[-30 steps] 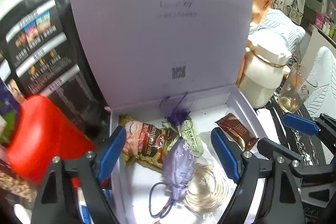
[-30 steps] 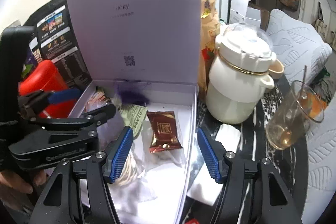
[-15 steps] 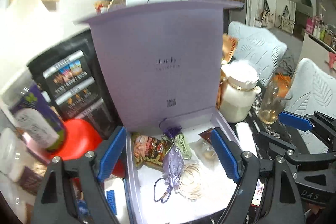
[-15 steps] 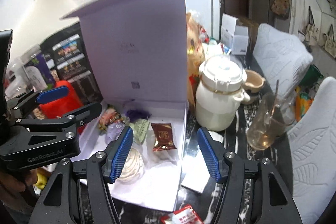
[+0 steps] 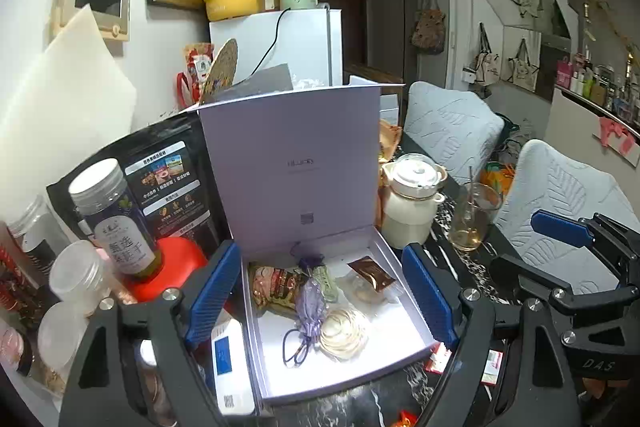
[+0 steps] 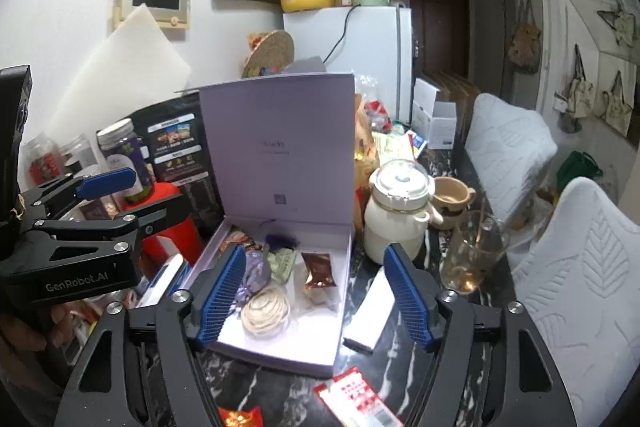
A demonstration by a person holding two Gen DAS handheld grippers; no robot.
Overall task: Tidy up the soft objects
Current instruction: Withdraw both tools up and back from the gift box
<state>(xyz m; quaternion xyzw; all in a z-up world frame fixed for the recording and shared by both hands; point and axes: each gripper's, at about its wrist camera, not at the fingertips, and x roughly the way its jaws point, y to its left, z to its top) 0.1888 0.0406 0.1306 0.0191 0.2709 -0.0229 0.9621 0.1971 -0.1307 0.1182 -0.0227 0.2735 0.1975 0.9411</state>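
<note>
A lilac box (image 5: 360,373) stands open on the dark marble table, its lid (image 5: 296,163) upright. Inside lie a snack packet (image 5: 272,285), a purple drawstring pouch (image 5: 310,303), a green sachet (image 5: 326,281), a brown packet (image 5: 372,273) and a cream coil (image 5: 344,333). My left gripper (image 5: 322,297) hovers open above the box's front, holding nothing. In the right wrist view the box (image 6: 280,343) and the coil (image 6: 266,309) lie below my right gripper (image 6: 315,293). Its jaws are opening and nothing is between them. They are clear of the contents.
A white lidded pot (image 5: 412,203) and a glass (image 5: 472,219) stand right of the box. A red container (image 5: 168,267), jars and a black pouch crowd the left. A white carton (image 5: 232,363) lies by the box's left wall. Red packets (image 6: 352,395) lie in front.
Both grippers have pulled back and up from the box, so the whole box and the room behind now show. The right jaws stand wider apart.
</note>
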